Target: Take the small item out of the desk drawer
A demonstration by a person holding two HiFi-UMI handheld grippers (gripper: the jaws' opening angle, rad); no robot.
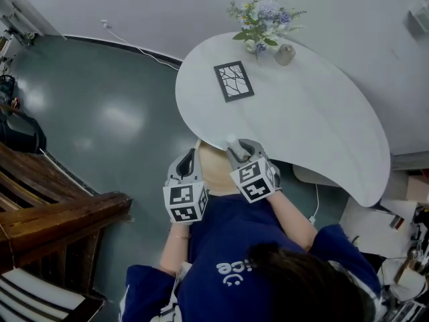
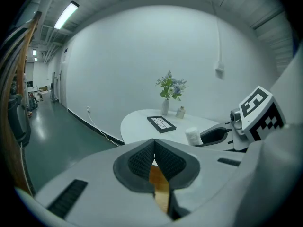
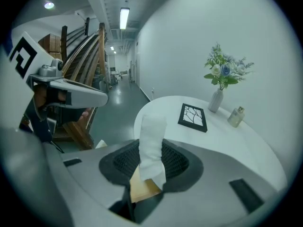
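A black picture frame [image 1: 234, 80], a vase of flowers [image 1: 260, 20] and a small bottle [image 1: 285, 54] stand at the far end of the curved white bench [image 1: 322, 126], well apart from both grippers. The right gripper [image 3: 150, 161] pinches the small white item [image 3: 152, 143], perhaps a cloth roll, between its fingers over the open drawer [image 1: 216, 170]. The left gripper [image 2: 154, 156] has its fingers pressed together, empty. The floor [image 1: 114, 113] is glossy grey-green.

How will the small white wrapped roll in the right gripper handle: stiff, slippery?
Probably light: the small white wrapped roll stands upright above the right gripper, held only near its lower end. Likely soft, since its surface looks wrinkled like paper or cloth. That matte wrap seems unlikely to slip.
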